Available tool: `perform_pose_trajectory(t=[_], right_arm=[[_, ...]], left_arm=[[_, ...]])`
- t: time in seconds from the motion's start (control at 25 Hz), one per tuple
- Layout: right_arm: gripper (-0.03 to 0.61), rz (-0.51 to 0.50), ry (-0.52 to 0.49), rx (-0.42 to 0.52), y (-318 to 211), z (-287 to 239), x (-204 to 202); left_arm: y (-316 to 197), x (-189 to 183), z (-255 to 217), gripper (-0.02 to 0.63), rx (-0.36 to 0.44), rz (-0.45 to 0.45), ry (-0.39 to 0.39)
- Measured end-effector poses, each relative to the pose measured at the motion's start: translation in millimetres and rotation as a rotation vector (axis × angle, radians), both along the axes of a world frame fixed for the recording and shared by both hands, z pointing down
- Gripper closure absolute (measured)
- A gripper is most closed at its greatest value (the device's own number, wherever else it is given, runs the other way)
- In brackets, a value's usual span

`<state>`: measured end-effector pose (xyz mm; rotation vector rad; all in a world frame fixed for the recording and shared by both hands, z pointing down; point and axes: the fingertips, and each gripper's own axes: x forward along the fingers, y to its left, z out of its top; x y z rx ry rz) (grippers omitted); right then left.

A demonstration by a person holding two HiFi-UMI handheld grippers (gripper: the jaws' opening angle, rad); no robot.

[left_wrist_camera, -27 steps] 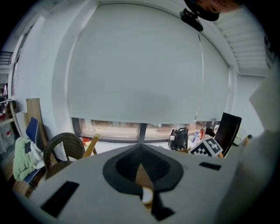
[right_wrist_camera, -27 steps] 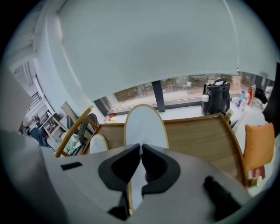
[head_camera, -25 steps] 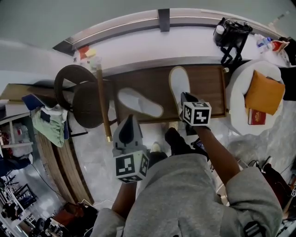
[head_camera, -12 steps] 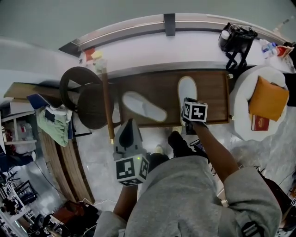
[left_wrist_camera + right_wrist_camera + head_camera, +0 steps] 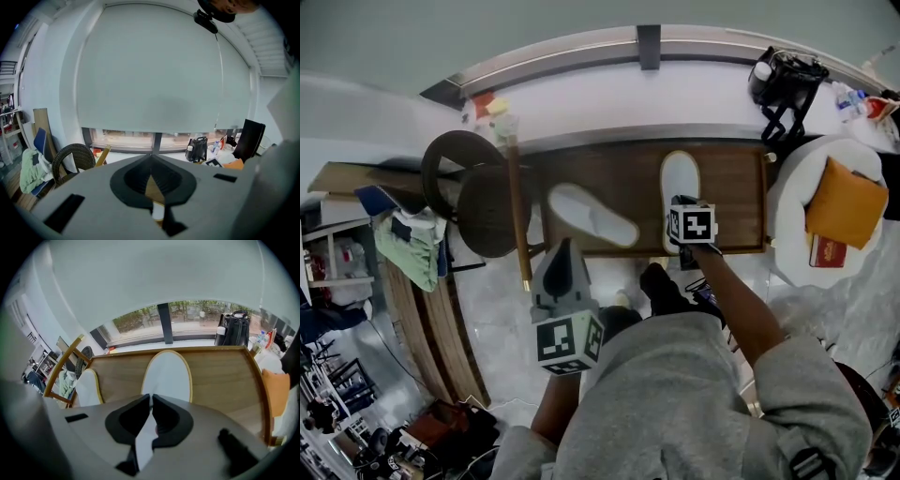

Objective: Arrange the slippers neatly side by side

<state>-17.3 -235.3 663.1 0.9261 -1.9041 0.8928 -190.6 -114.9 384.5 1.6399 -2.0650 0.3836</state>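
Note:
Two white slippers lie on a brown wooden platform point(image 5: 731, 178). The right slipper point(image 5: 679, 180) points straight away from me; my right gripper point(image 5: 682, 204) is at its heel end and shut on it. In the right gripper view the right slipper's sole point(image 5: 167, 373) runs into the closed jaws of the right gripper point(image 5: 150, 401). The left slipper point(image 5: 589, 216) point(image 5: 89, 386) lies slanted, apart from the other. My left gripper point(image 5: 565, 249) hangs above the platform's near edge, shut and holding nothing; in its own view the left gripper point(image 5: 151, 161) points at a window blind.
A dark wicker chair point(image 5: 467, 192) and a slanted wooden bar point(image 5: 517, 220) stand left of the platform. At the right there is a white round seat point(image 5: 792, 202) with an orange cushion point(image 5: 839, 199). A black bag point(image 5: 783, 80) stands on the sill. My dark shoes point(image 5: 661, 286) are just before the platform.
The right slipper has turned slightly and now lies straighter on the platform, with the right gripper still on its heel. The left gripper has hardly moved.

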Motion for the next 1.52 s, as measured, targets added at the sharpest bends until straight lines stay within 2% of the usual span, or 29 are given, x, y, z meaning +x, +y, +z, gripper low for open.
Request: perform_pose_trajectory(t=[0.32,0.4,0.48,0.76,1.12,1.16,1.24,1.28,1.4,1.44,1.52], right_arm=[[0.531,-0.032,0.026,-0.021,6,9,8],[0.419,-0.039,0.008,-0.033,8,8,8],[0.416,-0.037,-0.017,-0.023,7,0,7],[0.416,-0.079,-0.163,0.093,1,-64,3],[0.419,-0.201,-0.273,0.329,17,-160,20],[0.43,-0.204,-0.292,0.348,20,-167,21],[0.512,-0.186,-0.339,0.369,26,-178,23],[0.531,-0.173,-0.355,0.373,28,-182,24],[0.543,-0.158,-0.367,0.376,40,-186,27],[0.543,-0.159,-0.362,0.378,44,-186,28],[0.543,-0.17,-0.341,0.388,52,-187,29]], left_arm=[[-2,7,-1,0.598,0.007,0.01,-0.002],[-1,6,-1,0.598,0.008,0.006,-0.004],[0,6,-1,0.598,0.011,0.007,-0.003],[2,8,5,0.598,0.005,0.006,-0.004],[8,10,29,0.598,-0.035,-0.005,-0.044],[9,8,34,0.598,-0.044,-0.009,-0.047],[9,5,46,0.598,-0.066,-0.011,-0.057],[9,3,52,0.598,-0.079,-0.009,-0.058],[8,1,77,0.594,-0.121,0.003,-0.051],[6,1,87,0.569,-0.134,0.008,-0.046],[3,-2,109,0.464,-0.165,0.014,-0.031]])
